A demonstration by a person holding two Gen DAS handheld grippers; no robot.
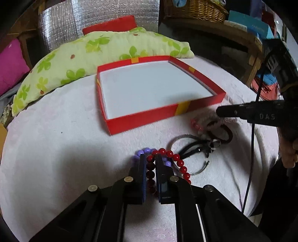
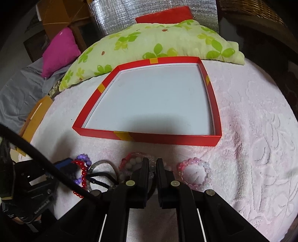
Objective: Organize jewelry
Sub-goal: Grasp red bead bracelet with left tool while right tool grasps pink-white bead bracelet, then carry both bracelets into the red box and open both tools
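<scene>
A string of red beads (image 1: pixel 183 168) lies on the pink cloth, and my left gripper (image 1: pixel 151 158) is shut on its left part. A purple bead bracelet (image 1: pixel 144 151) sits right behind the fingertips. To the right lie a silver bangle (image 1: pixel 178 139), a black cord (image 1: pixel 193 148) and a dark hair tie (image 1: pixel 230 134). My right gripper (image 2: pixel 153 162) is shut on a pink and clear bead bracelet (image 2: pixel 130 163), with clear beads showing between its pads. A second pink bracelet (image 2: pixel 195 173) lies to its right. The red box (image 2: pixel 167 138) with a white floor stands just beyond.
A green leaf-print pillow (image 2: pixel 158 42) lies behind the box, with a red cushion (image 2: pixel 163 15) and a magenta cushion (image 2: pixel 59 52) further back. A black cable (image 1: pixel 251 149) hangs at the right. A wicker basket (image 1: pixel 195 9) and shelves stand at the far right.
</scene>
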